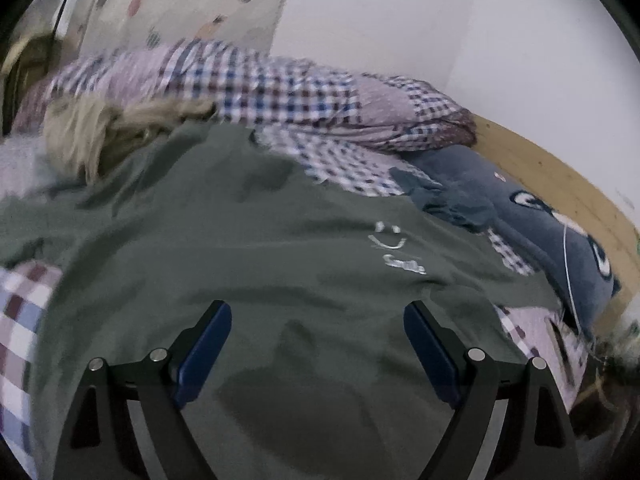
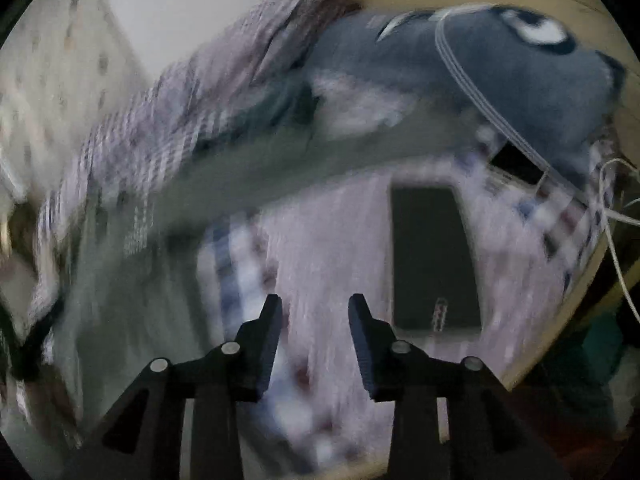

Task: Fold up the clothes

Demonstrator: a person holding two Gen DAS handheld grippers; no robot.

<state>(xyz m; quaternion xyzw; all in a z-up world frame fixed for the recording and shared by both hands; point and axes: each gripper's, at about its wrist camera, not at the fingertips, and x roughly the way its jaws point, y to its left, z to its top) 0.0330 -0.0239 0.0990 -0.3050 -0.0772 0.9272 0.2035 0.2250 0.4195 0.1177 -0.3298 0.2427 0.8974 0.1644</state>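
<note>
A dark green shirt (image 1: 248, 248) with a small white smile print (image 1: 390, 242) lies spread over a checked bedsheet (image 1: 348, 168). My left gripper (image 1: 318, 312) hovers just above the shirt's near part, open wide, with nothing between its blue-padded fingers (image 1: 208, 344). In the blurred right wrist view the green shirt (image 2: 248, 176) runs as a band across the middle. My right gripper (image 2: 316, 312) is open over the pale checked bedsheet (image 2: 328, 248), beside the shirt's edge, holding nothing.
A bunched checked quilt (image 1: 240, 80) lies behind the shirt, with a beige fluffy item (image 1: 92, 132) at left. A blue plush toy (image 1: 560, 232) rests by the wooden bed edge (image 1: 560, 168). A dark phone (image 2: 434, 260) and white cables (image 2: 616, 216) lie on the sheet.
</note>
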